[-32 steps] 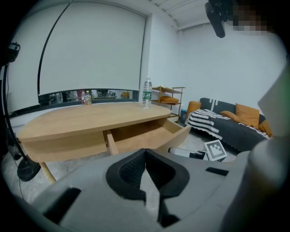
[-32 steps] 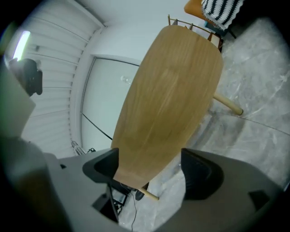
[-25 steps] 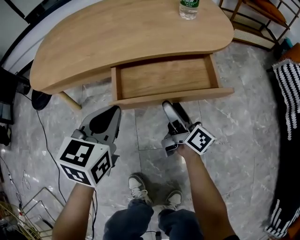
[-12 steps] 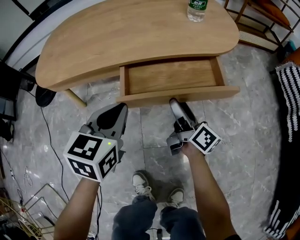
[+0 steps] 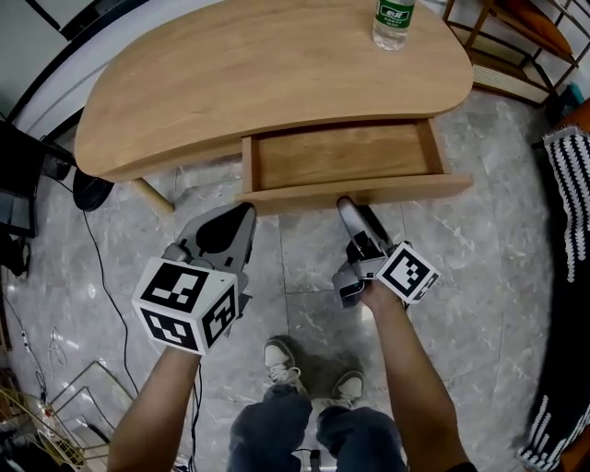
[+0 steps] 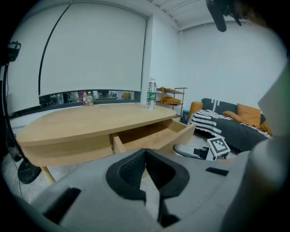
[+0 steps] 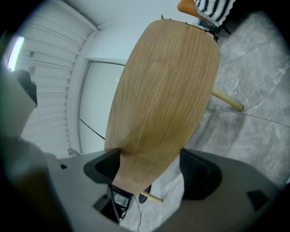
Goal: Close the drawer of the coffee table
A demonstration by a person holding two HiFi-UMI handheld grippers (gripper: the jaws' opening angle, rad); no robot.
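Observation:
The wooden coffee table (image 5: 258,74) has its drawer (image 5: 341,157) pulled out toward me, with nothing inside. My right gripper (image 5: 346,203) is turned on its side, its tips right at the drawer's front panel (image 5: 387,190). In the right gripper view that panel (image 7: 163,90) fills the gap between the wide jaws of the right gripper (image 7: 149,167). The jaws are opening and I see no pad pressing on it. My left gripper (image 5: 241,214) hangs over the floor left of the drawer. Its fingertips meet on nothing in the left gripper view (image 6: 145,152), which also shows the drawer (image 6: 149,136).
A water bottle (image 5: 393,23) stands at the table's far right edge. A black base (image 5: 90,191) and a cable (image 5: 101,286) lie on the floor at the left. A striped cloth (image 5: 564,184) and a wooden chair (image 5: 516,37) are at the right. My shoes (image 5: 281,355) are below the grippers.
The head view has shifted a little, so the table sits further right and lower. Both grippers keep nearly the same place by the drawer, which stays pulled out.

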